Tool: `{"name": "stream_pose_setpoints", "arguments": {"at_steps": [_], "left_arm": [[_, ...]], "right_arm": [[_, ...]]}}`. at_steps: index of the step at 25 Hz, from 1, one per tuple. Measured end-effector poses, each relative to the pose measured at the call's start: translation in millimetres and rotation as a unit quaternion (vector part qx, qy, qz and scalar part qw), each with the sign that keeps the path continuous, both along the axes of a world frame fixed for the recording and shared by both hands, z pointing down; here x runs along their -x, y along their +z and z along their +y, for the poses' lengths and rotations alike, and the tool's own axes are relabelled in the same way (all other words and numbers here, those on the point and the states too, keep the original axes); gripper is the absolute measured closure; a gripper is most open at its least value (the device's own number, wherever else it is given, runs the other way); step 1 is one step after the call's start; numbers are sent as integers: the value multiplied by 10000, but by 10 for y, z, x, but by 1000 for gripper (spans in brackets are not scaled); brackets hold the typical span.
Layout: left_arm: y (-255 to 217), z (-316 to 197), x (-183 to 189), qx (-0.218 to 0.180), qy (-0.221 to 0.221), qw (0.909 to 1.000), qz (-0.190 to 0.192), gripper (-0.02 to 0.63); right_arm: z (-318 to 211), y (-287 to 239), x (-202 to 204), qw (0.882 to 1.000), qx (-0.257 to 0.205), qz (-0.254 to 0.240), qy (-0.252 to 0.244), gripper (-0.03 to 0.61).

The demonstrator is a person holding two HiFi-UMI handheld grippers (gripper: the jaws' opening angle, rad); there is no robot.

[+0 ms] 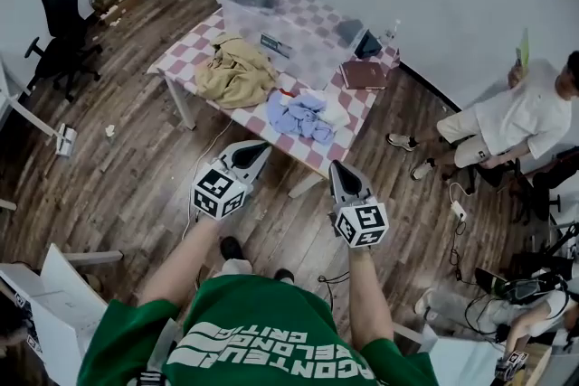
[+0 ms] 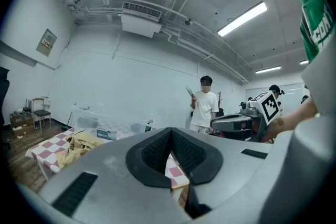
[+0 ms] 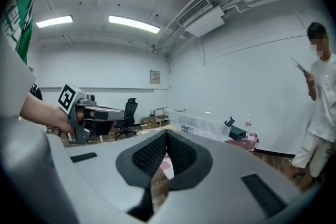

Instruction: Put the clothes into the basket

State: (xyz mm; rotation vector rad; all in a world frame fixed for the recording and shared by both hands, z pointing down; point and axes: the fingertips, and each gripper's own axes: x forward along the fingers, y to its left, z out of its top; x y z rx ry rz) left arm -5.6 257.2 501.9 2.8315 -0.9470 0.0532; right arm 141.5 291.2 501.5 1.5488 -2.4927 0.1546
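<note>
A table with a red-and-white checked cloth (image 1: 194, 42) stands ahead of me. On it lie a tan garment (image 1: 235, 72) and a crumpled light-blue garment (image 1: 301, 116). Behind them sits a clear plastic basket (image 1: 276, 24) with something grey inside. My left gripper (image 1: 256, 149) hovers short of the table's near edge, jaws shut and empty. My right gripper (image 1: 338, 169) is level with it to the right, also shut and empty. The left gripper view shows the tan garment (image 2: 79, 145) and the basket (image 2: 100, 123) beyond its closed tips (image 2: 170, 131). In the right gripper view the basket (image 3: 202, 124) stands past the closed tips (image 3: 166, 134).
A brown book (image 1: 363, 74) and a dark object (image 1: 366, 43) lie at the table's right end. A person in white (image 1: 520, 117) sits at the right, another stands in the left gripper view (image 2: 205, 105). An office chair (image 1: 63, 18) stands at far left. Cables trail on the wood floor.
</note>
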Motion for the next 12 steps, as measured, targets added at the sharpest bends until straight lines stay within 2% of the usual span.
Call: {"name": "stream_pose_setpoints", "arguments": {"at_steps": [12], "left_arm": [[81,-410,307,71,434,9990,-11,611]], "right_arm": [[-275,41,328,9989,59,42,468,572]]}}
